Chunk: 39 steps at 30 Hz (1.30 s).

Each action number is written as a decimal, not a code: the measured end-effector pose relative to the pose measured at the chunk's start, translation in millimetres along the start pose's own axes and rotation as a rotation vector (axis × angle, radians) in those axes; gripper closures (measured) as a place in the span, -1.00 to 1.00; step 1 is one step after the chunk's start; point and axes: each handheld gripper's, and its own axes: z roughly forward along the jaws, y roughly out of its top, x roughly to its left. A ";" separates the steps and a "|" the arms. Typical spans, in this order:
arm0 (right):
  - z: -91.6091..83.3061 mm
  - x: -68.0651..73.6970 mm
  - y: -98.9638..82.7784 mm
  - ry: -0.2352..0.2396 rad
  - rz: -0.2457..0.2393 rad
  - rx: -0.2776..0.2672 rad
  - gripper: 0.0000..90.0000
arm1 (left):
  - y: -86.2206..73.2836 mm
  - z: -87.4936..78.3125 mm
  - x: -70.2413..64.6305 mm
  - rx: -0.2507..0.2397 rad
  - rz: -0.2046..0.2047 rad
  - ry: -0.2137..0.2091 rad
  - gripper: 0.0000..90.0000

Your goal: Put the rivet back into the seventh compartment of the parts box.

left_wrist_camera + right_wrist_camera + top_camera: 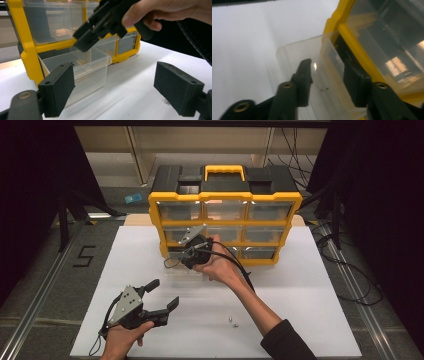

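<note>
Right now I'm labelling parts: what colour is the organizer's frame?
Yellow; the organizer's frame shows best in the high view.

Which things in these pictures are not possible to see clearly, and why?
- Bottom-left clear drawer: in the high view the right claw and hand cover it.
- Small pin in that drawer: too small to identify in the right gripper view.
- Two tiny parts on the table: too small in the high view.
- Organizer contents: reflections hide them.

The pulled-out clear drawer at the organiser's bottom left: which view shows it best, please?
The left gripper view: the clear drawer shows whole, slid out from the yellow organiser. The right gripper view is close and cropped, but shows a small screw inside. In the high view the right gripper mostly hides it.
</note>
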 end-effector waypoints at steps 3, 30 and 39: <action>-15.5 1.5 -2.3 -0.023 -0.012 -0.023 -0.02 | 0.0 -0.1 0.3 0.001 0.003 0.002 -0.63; -79.5 32.8 -81.9 0.016 0.007 0.051 -0.33 | -1.1 1.3 -1.4 0.001 -0.007 -0.004 -0.63; -72.8 38.8 -110.1 0.058 0.001 0.171 -0.30 | -1.1 1.4 -1.4 0.001 -0.007 -0.006 -0.63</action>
